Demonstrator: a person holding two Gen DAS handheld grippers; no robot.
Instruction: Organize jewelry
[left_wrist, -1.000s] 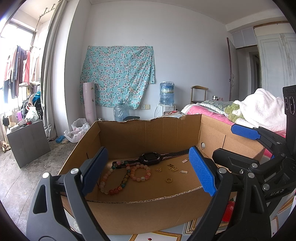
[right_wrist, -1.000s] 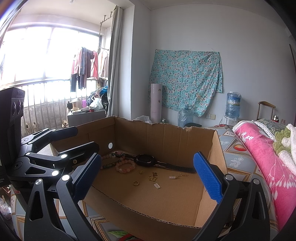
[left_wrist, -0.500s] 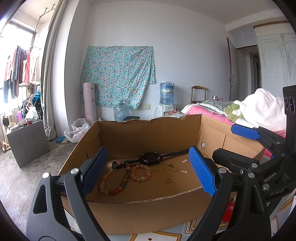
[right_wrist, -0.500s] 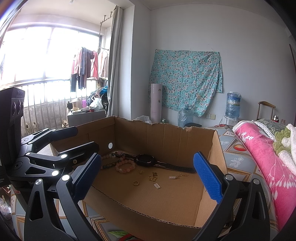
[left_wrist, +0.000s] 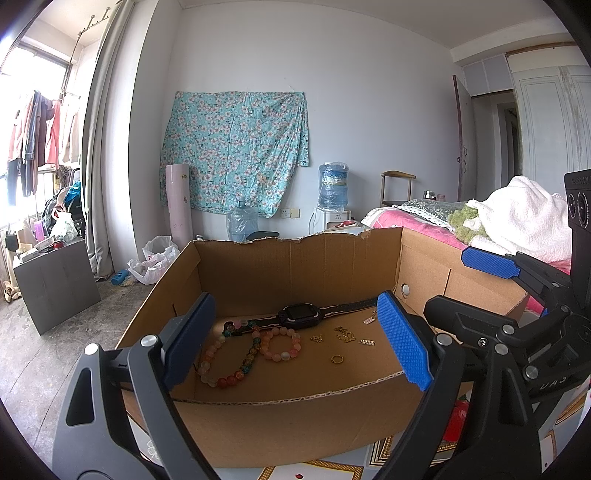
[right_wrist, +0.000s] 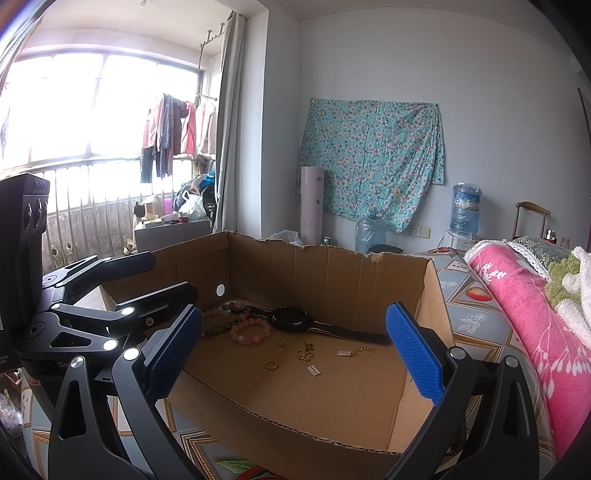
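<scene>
An open cardboard box (left_wrist: 295, 266) (right_wrist: 332, 280) holds the jewelry on its floor. A black smartwatch (left_wrist: 299, 314) (right_wrist: 290, 319) lies at the back. In front of it are a pink bead bracelet (left_wrist: 279, 343) (right_wrist: 251, 330), a longer multicoloured bead strand (left_wrist: 225, 365), a gold ring (left_wrist: 336, 359) (right_wrist: 271, 364) and small gold charms (left_wrist: 345, 334) (right_wrist: 304, 352). My left gripper (left_wrist: 295, 343) (right_wrist: 173, 275) hovers open at the box's near left side. My right gripper (right_wrist: 293, 350) (left_wrist: 447, 280) hovers open at its near right. Neither one holds or touches anything.
The box sits on a patterned bedcover (right_wrist: 465, 317). A pink blanket (right_wrist: 517, 314) and white towel (left_wrist: 524, 218) lie to the right. A grey cabinet (left_wrist: 55, 280), water bottles (left_wrist: 242, 223) and a dispenser (left_wrist: 332, 188) stand by the far wall.
</scene>
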